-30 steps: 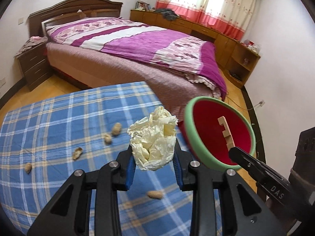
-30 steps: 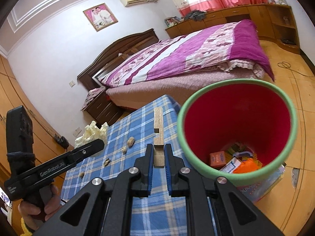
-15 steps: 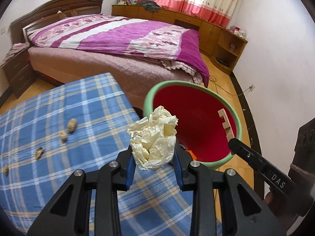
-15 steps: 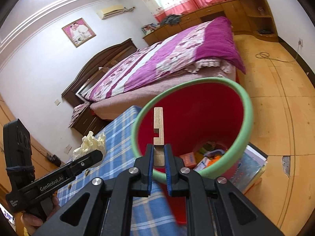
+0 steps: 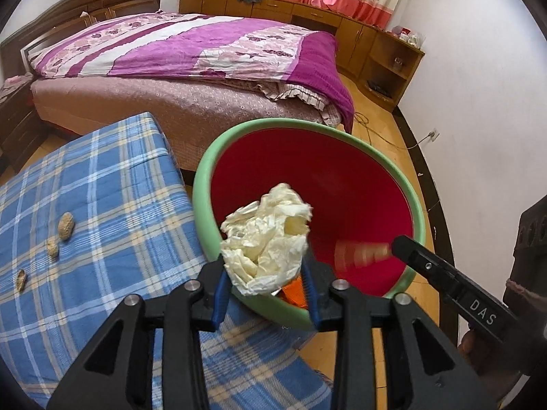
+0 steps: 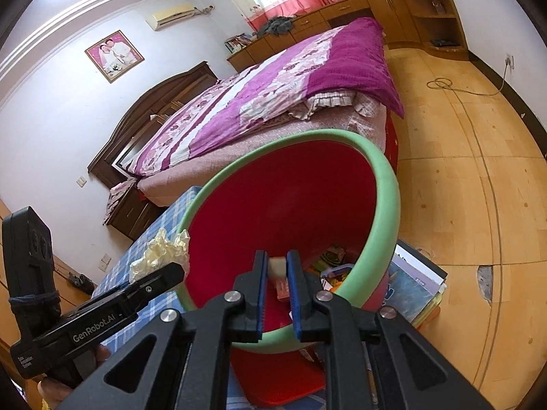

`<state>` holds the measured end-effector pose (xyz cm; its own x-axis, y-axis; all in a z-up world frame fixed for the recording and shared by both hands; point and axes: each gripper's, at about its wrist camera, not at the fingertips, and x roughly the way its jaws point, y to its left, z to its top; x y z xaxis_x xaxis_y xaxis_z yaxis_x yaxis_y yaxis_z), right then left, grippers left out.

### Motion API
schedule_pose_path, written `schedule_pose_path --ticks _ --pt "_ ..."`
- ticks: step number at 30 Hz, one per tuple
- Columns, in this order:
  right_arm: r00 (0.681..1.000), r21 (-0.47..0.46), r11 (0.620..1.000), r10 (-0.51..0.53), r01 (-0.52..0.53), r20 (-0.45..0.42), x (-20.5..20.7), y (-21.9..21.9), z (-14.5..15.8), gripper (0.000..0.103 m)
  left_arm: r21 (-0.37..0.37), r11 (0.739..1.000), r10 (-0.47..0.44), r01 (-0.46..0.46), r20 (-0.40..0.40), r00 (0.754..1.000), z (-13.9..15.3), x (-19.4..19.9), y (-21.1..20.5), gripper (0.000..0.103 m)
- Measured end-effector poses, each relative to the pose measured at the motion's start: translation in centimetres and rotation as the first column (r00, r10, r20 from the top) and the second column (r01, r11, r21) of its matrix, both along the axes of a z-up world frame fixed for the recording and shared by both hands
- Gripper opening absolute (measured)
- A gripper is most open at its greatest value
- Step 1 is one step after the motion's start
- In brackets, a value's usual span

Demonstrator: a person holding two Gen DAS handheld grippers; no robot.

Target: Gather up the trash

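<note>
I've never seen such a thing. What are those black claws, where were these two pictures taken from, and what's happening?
No robot here: a person holds a two-fingered clamp in each hand, with a fisheye camera looking along its fingers. One picture comes from the left hand-held gripper, the other from the right hand-held gripper. On the blue checked tablecloth lie peanuts. The left jaws are opening with a crumpled paper wad between them, over the green-rimmed red bin. The right one pinches a small, blurred wooden piece above the same bin.
</note>
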<state>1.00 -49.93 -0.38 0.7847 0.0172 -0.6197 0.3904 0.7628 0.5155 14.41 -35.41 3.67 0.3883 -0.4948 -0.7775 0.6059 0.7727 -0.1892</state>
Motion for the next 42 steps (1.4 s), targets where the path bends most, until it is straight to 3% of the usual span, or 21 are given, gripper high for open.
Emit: schedule_pose_path --ticks 6,9,16,25,34,42 --pt "1.000 0.007 1.000 0.012 -0.012 -0.003 0.3 -0.8 -0.1 0.015 0.016 1.000 0.019 -0.019 0.002 1.000 -0.6 0.1 -0.8 0.054" --pt "1.000 0.001 1.000 0.017 -0.017 -0.001 0.4 -0.9 0.2 0.016 0.006 1.000 0.020 -0.020 0.005 1.000 -0.5 0.0 -0.8 0.054" --pt "0.999 -0.005 0.999 0.051 -0.051 0.002 0.4 -0.6 0.8 0.033 -0.016 0.998 0.054 -0.054 0.004 0.999 0.4 -0.7 0.6 0.054" --pt "0.995 -0.017 0.995 0.099 -0.098 0.021 0.0 1.5 1.8 0.056 -0.037 0.989 0.143 -0.142 0.011 0.990 1.7 -1.7 4.8 0.054" --pt "0.990 -0.049 0.990 0.137 -0.135 0.027 -0.6 5.3 3.1 0.069 -0.047 0.977 0.210 -0.209 0.023 0.977 2.7 -2.9 9.4 0.054" --pt "0.982 -0.081 0.979 0.188 -0.185 0.031 -1.2 9.7 4.4 0.072 -0.059 0.959 0.281 -0.278 0.043 0.959 3.9 -4.6 14.5 0.054"
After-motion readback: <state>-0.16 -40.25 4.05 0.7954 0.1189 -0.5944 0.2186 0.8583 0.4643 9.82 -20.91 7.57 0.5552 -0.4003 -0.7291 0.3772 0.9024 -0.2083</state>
